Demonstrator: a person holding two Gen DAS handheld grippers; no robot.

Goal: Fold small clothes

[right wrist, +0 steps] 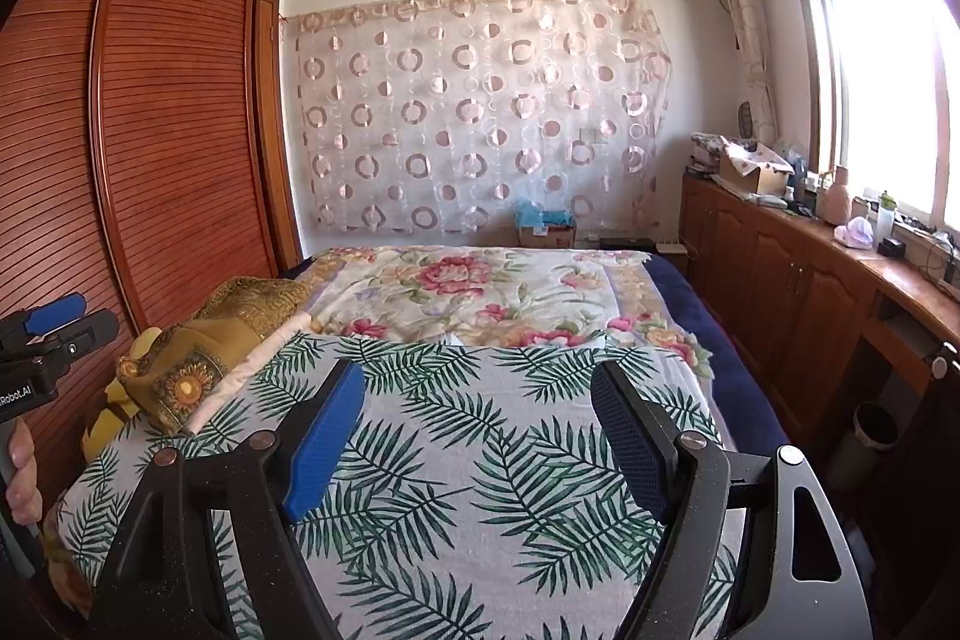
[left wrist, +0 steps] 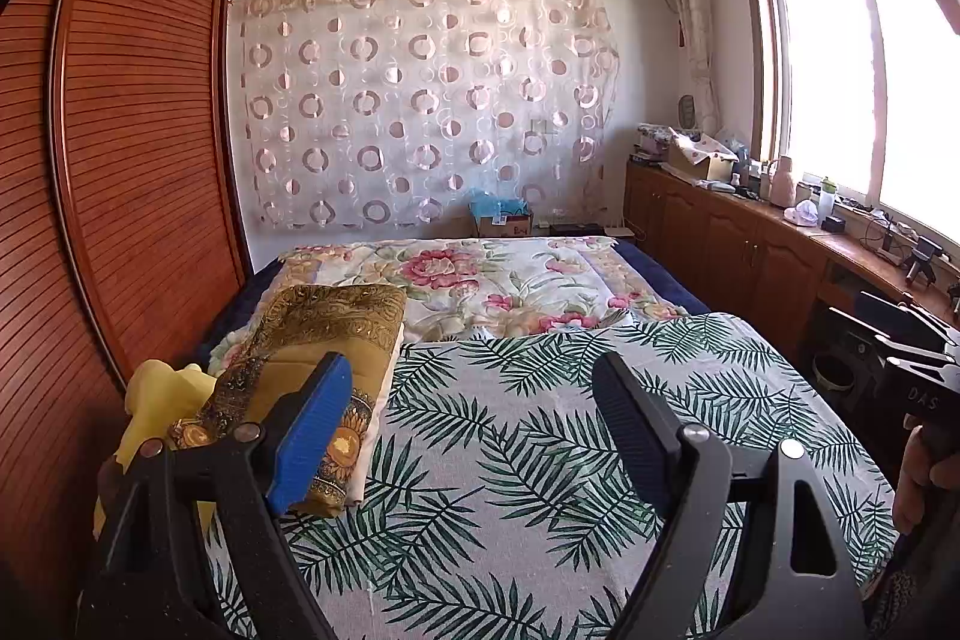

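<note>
Both grippers hovered over the near end of a bed (left wrist: 672, 280), each with its jaws spread wide and nothing between them. The left gripper (left wrist: 474, 436) hung above a leaf-print cloth (left wrist: 540, 460) that covered the near part of the bed, its blue-padded finger toward the bed's left edge and its black finger toward the right. The right gripper (right wrist: 480, 436) stood the same way over the same cloth (right wrist: 480, 490), and neither one touched the fabric. At the bed's left edge, next to the slatted wooden wardrobe (left wrist: 138, 160), lay a folded gold-patterned textile (left wrist: 312, 340), partly over the leaf-print cloth's left border, with a crumpled yellow garment (left wrist: 162, 400) pressed against its near left side. In the right wrist view the same gold textile (right wrist: 204, 358) and yellow garment (right wrist: 114, 412) sat at the left edge, just past the left gripper's tip. Beyond the leaf-print cloth a floral quilt (left wrist: 498, 280) covered the far half of the bed up to a sheer curtain with ring patterns (left wrist: 420, 100) on the far wall. A hand (left wrist: 918, 484) showed at the right margin of the left wrist view, and another hand (right wrist: 21, 472) at the left margin of the right wrist view, each around a gripper handle.
</note>
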